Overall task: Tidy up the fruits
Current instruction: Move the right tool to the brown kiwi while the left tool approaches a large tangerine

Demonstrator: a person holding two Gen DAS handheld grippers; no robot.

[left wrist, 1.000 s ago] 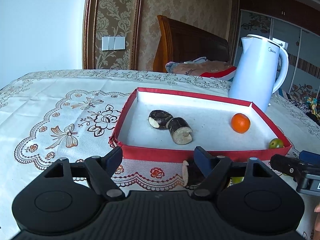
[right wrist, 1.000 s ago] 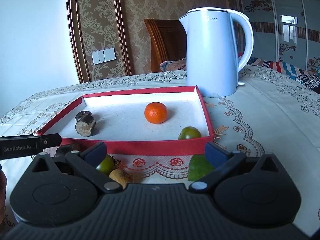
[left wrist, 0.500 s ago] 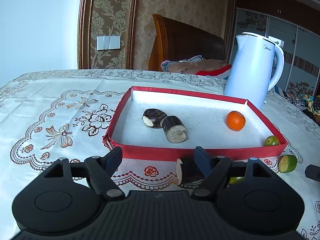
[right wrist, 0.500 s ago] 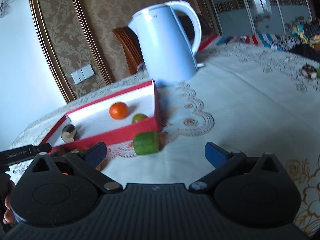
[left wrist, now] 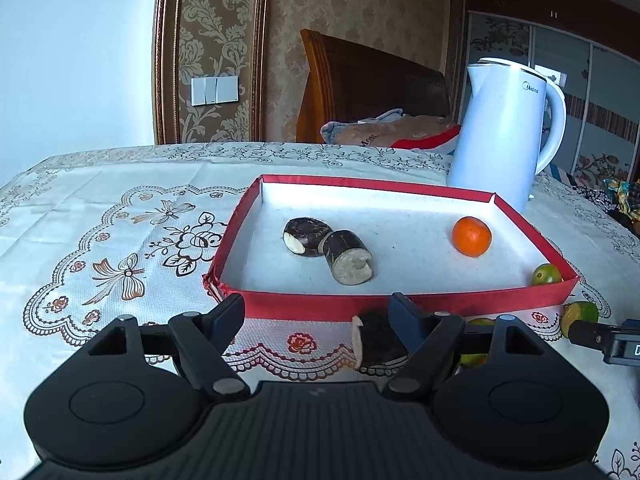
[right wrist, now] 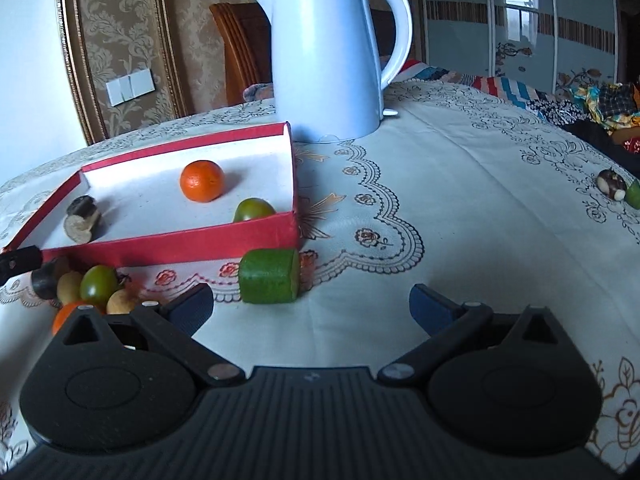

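A red box (left wrist: 304,304) with a white floor holds two dark cane pieces (left wrist: 347,257), an orange (left wrist: 471,236) and a green fruit (left wrist: 546,274). My left gripper (left wrist: 318,314) is open in front of the box; a third dark piece (left wrist: 376,340) lies on the cloth by its right finger. My right gripper (right wrist: 311,307) is open and empty. A green cut cylinder (right wrist: 269,275) lies just ahead of it by the box corner (right wrist: 292,224). Several small fruits (right wrist: 98,285) lie at the left.
A white kettle (right wrist: 328,52) stands behind the box. A dark piece (right wrist: 611,184) and a green fruit (right wrist: 633,194) lie far right on the tablecloth. A chair with clothes (left wrist: 384,132) stands beyond the table. The right gripper's tip (left wrist: 600,336) shows at the left wrist view's right edge.
The right gripper swung right then back a little toward the box; the green cylinder now lies closer ahead. The left gripper stayed in front of the box, still open.
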